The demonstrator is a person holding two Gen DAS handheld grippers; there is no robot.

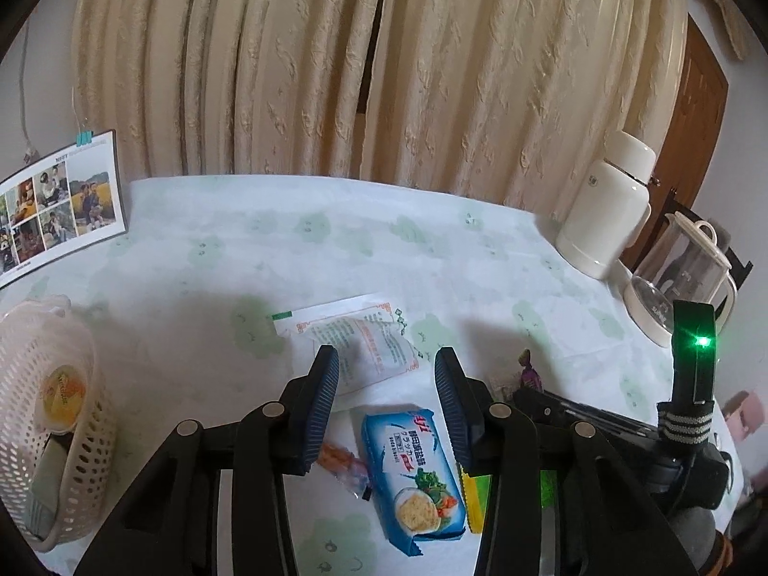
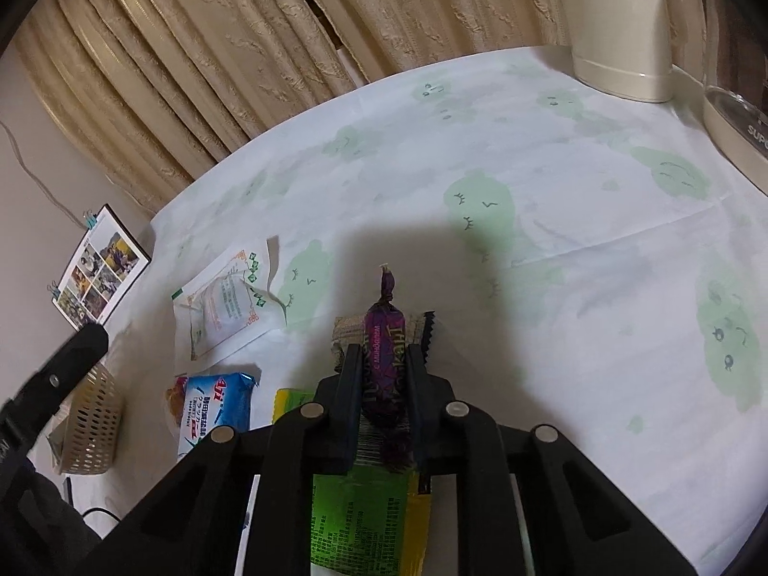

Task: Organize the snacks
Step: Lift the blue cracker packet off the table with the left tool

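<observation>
My right gripper (image 2: 382, 360) is shut on a purple wrapped candy (image 2: 384, 360), held above a green-yellow snack packet (image 2: 365, 518) and a beige packet (image 2: 348, 329). My left gripper (image 1: 386, 384) is open above a blue cracker pack (image 1: 415, 470), with nothing between its fingers. A white sachet (image 1: 357, 341) lies just beyond its fingertips, and an orange snack stick (image 1: 343, 465) lies left of the blue pack. A cream perforated basket (image 1: 84, 432) at the left holds a yellow-lidded cup (image 1: 62, 391). In the right wrist view the basket (image 2: 93, 422) sits at lower left.
A cream thermos (image 1: 607, 206) and a glass kettle (image 1: 677, 269) stand at the table's far right. A photo calendar (image 1: 57, 211) leans at the far left. Curtains hang behind the table. The white cloth with green prints (image 2: 528, 192) spreads wide beyond the snacks.
</observation>
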